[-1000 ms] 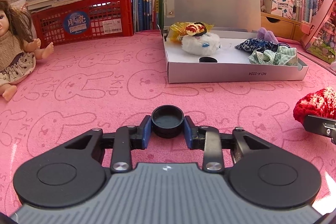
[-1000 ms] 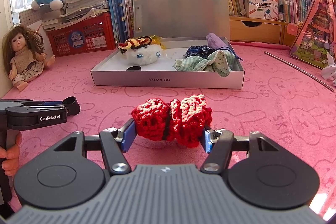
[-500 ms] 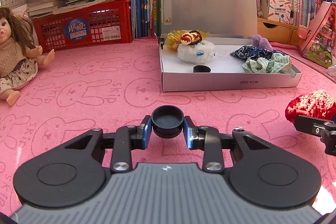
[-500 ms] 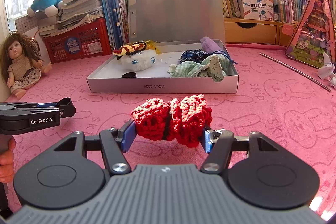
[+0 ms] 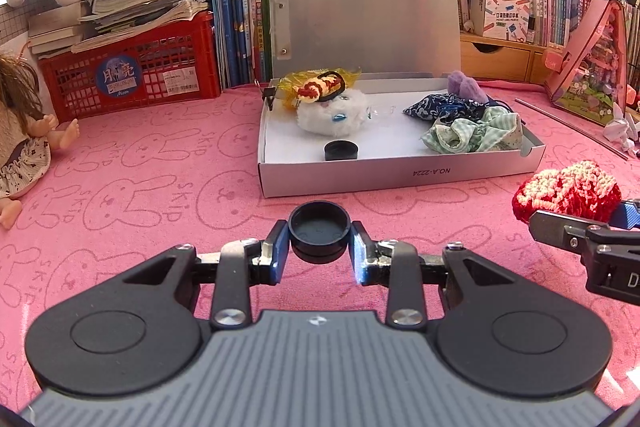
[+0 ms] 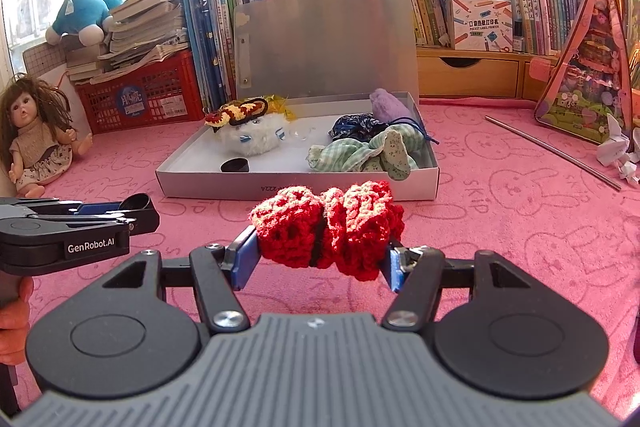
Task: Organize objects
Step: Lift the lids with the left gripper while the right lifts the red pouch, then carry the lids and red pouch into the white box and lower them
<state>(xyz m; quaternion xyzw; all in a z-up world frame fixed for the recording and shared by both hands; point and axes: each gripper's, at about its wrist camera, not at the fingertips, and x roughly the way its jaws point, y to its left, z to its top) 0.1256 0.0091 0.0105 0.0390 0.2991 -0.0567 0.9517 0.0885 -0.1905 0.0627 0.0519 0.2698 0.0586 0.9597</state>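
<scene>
My left gripper [image 5: 319, 251] is shut on a small black round cap [image 5: 319, 231] and holds it above the pink mat, in front of the open white box [image 5: 400, 177]. My right gripper [image 6: 322, 259] is shut on a red crocheted bundle [image 6: 326, 223], also above the mat before the box [image 6: 296, 185]. The bundle shows at the right of the left wrist view [image 5: 568, 189]. The left gripper with the cap shows at the left of the right wrist view [image 6: 120, 211]. In the box lie another black cap [image 5: 341, 150], a white plush toy [image 5: 332, 111], and cloth pieces [image 5: 472, 133].
The box lid [image 5: 364, 23] stands upright at the back. A doll [image 6: 36, 143] sits at the far left, a red crate [image 5: 132, 75] with books behind it. A metal rod [image 6: 552, 147] and a pink triangular toy house [image 6: 588, 79] are at the right. Bookshelves line the back.
Both grippers have risen with their loads and the view has tipped up; the box now sits lower and farther in both views. The grips are unchanged.
</scene>
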